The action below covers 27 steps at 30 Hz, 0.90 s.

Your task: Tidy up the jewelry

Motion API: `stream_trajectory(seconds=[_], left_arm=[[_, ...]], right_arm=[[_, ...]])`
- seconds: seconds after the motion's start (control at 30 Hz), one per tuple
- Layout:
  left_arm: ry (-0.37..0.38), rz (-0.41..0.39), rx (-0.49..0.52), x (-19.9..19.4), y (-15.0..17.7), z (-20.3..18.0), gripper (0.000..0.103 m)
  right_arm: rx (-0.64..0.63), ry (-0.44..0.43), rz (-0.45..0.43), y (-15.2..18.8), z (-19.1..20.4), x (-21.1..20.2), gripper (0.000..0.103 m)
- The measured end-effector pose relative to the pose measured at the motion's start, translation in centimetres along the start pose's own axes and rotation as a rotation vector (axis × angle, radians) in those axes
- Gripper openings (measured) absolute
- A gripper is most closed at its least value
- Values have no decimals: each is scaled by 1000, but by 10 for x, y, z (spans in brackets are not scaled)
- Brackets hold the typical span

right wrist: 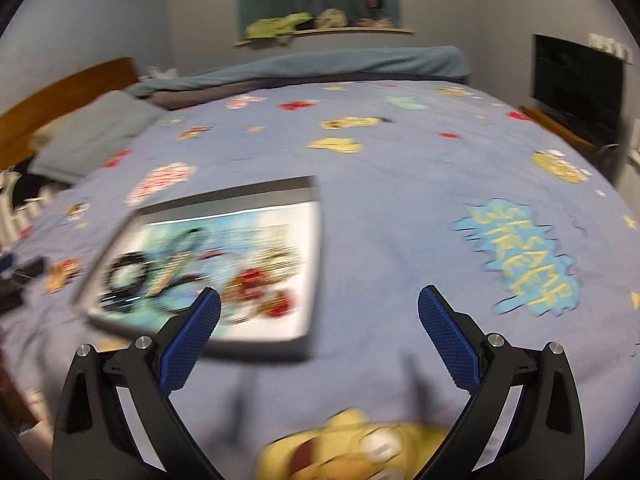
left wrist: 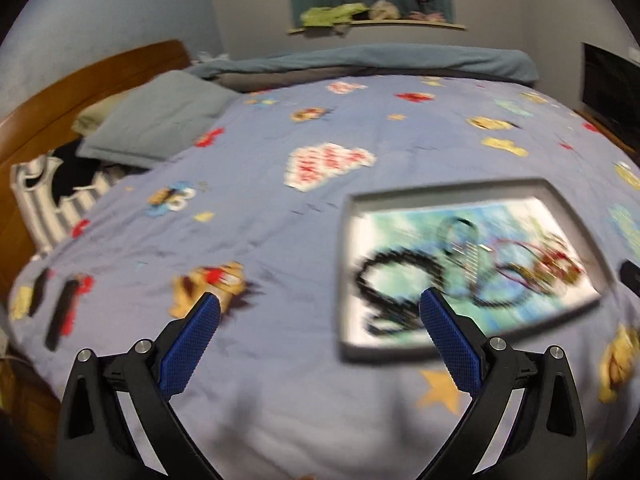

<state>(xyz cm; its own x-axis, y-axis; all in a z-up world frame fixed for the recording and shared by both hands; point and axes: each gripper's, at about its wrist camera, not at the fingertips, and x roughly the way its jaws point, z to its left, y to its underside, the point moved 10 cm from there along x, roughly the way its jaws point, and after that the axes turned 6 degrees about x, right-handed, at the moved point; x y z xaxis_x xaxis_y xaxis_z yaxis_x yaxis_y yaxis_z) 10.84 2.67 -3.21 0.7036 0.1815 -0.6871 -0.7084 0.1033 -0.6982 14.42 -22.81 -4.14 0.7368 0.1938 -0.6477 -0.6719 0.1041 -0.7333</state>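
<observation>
A grey-rimmed tray (left wrist: 448, 190) with a colourful lining lies on the bed; it also shows in the right wrist view (right wrist: 224, 196). In it lie a black beaded bracelet (left wrist: 394, 276), a dark thin necklace (left wrist: 460, 228) and red beaded jewelry (left wrist: 548, 268); all are blurred. In the right wrist view the black bracelet (right wrist: 124, 276) and the red jewelry (right wrist: 260, 288) show too. My left gripper (left wrist: 320, 308) is open and empty, above the bedspread left of the tray. My right gripper (right wrist: 319, 302) is open and empty, above the bedspread at the tray's right edge.
The bed has a blue cartoon-print bedspread (left wrist: 280, 240). Grey pillows (left wrist: 160, 116) and a wooden headboard (left wrist: 80, 80) are at the left. Two dark stick-like items (left wrist: 60, 312) lie at the bed's left edge. A dark screen (right wrist: 576, 84) stands at the right.
</observation>
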Motion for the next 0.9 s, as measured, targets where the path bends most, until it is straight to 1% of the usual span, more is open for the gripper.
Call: stream_trajectory(seconds=[0.03, 0.07, 0.1, 0.13, 0.2, 0.3, 0.37, 0.43, 0.5, 0.6, 0.73, 0.9], left_arm=[[48, 13, -6, 2, 3, -7, 99], [117, 27, -9, 4, 8, -17, 99], [153, 28, -10, 6, 10, -21, 99], [179, 23, -16, 8, 11, -25, 99], [194, 18, -36, 11, 12, -27, 99], [254, 39, -42, 19, 15, -35, 99], [281, 53, -56, 20, 19, -38, 99], [268, 48, -62, 21, 19, -38, 99], [222, 34, -40, 20, 18, -35, 99], [178, 24, -7, 20, 19, -34, 99], [189, 23, 4, 21, 18, -36, 99], [170, 6, 16, 18, 16, -35, 99]], right_arm=[[-8, -14, -3, 1, 6, -4, 98], [-14, -14, -9, 1, 8, -6, 98], [-23, -7, -14, 2, 10, -9, 98], [-26, 2, -15, 3, 10, -10, 98], [-25, 12, -8, 8, 11, -11, 98], [-39, 34, 25, 17, 18, -5, 98], [-57, 37, 24, 20, 23, -4, 98], [-71, 48, 11, 20, 25, -4, 98], [-74, 57, 7, 20, 24, -2, 98], [-75, 55, 10, 21, 25, 0, 98], [-91, 59, 16, 24, 28, 3, 98], [-91, 61, 13, 23, 28, 3, 98]])
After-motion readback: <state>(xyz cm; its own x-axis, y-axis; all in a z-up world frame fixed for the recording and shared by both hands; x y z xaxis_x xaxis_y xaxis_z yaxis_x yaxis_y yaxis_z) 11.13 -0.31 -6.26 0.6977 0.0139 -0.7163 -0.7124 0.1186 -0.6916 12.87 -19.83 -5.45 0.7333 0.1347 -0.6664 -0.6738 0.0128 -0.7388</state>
